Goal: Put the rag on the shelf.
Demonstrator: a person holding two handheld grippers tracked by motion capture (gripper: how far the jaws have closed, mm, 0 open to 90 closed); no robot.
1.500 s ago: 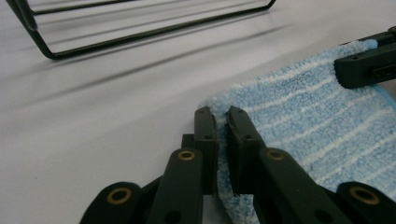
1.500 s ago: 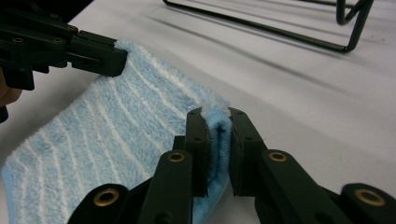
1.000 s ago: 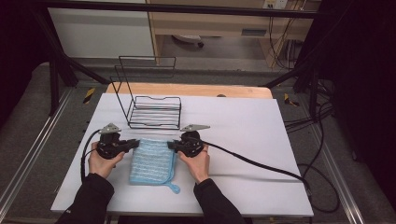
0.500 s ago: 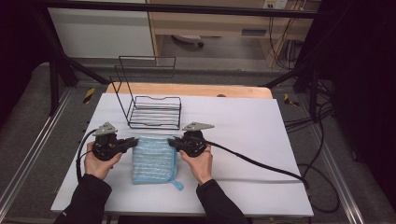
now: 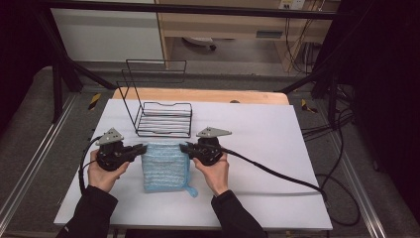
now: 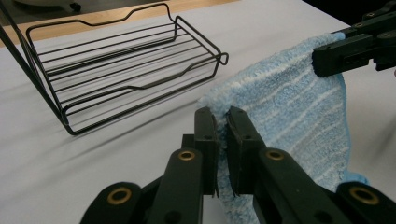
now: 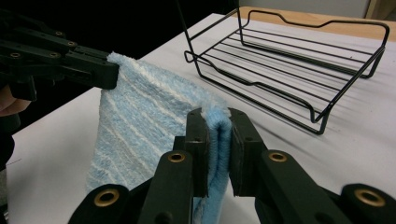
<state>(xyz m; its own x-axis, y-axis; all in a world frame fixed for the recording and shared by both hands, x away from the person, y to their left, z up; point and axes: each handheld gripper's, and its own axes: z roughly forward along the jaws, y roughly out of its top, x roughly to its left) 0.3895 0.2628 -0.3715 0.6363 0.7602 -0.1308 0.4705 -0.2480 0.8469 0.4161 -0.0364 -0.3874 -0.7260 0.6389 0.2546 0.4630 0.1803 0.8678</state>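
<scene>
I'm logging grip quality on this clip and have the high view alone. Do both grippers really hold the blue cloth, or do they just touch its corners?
Observer: The left gripper has its jaws shut on a far corner of the blue cloth, fabric pinched between them.
Operator: And the right one?
Observer: The right gripper clamps a doubled fold of the other far corner.
Operator: Is the cloth flat on the table?
Observer: No, the held edge is raised off the white table and the rest hangs down from it, near the wire rack.
</scene>
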